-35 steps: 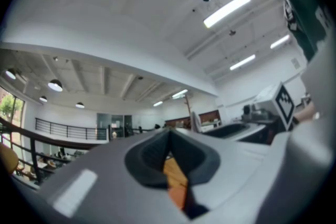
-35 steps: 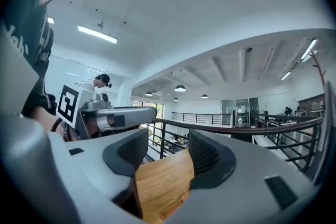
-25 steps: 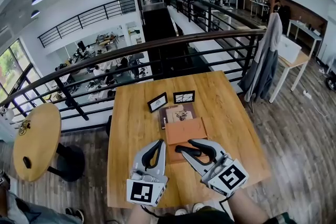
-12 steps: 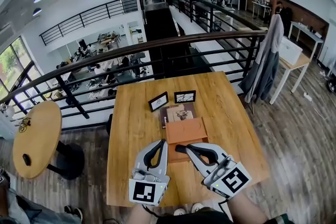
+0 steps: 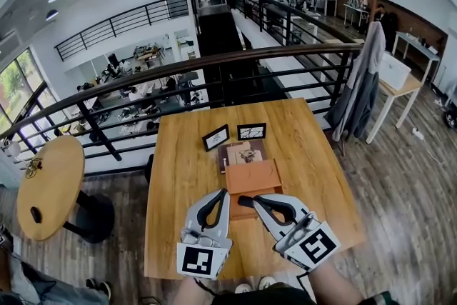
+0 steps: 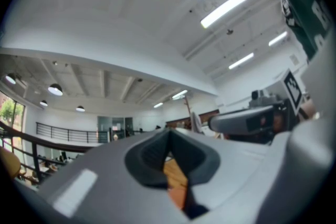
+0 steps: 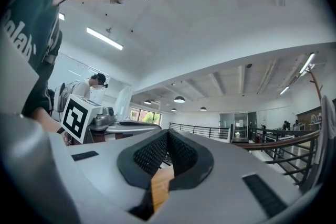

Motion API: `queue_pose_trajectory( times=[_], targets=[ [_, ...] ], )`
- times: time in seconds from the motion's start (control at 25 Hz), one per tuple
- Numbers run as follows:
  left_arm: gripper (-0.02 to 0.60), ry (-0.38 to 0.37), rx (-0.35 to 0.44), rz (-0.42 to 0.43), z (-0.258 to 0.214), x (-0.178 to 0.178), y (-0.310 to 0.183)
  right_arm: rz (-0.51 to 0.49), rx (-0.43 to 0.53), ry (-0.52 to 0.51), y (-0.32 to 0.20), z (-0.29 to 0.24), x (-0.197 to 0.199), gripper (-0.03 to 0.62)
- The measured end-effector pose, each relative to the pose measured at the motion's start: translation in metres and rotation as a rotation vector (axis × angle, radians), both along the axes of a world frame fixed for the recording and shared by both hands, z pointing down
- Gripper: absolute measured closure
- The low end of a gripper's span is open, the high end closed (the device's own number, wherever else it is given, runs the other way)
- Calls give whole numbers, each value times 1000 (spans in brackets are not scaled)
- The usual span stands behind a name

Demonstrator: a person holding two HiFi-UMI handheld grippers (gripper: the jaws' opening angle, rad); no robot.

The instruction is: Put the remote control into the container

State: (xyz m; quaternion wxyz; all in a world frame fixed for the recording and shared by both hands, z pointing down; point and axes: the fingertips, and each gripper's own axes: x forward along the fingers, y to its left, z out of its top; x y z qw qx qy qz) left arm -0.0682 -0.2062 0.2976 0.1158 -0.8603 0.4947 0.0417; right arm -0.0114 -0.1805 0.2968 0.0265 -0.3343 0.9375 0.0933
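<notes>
as right gripper point(image 5: 245, 201) hangs shut, container point(image 5: 253, 177) lies ahead.

Head view: near part of the brown box point(image 5: 251, 179) is hidden under the right gripper point(image 5: 244, 201) — what lies there can't be told. Things on the dark tray point(image 5: 241, 153) behind are too small to make out — the person's arms point(image 5: 334, 286) are cut off at btm edge

container point(image 5: 251, 178) at table point(image 5: 178, 175) centre | frames point(image 5: 250, 131) just behind it
</notes>
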Motion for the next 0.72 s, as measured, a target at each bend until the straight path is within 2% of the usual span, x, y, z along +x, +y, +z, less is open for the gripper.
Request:
queue_pose_trajectory(
  times=[0.72],
  targets=[
    [580,-33,12,-2,-2,0,13,-9,-6,1,12,0,-3,579]
  ],
)
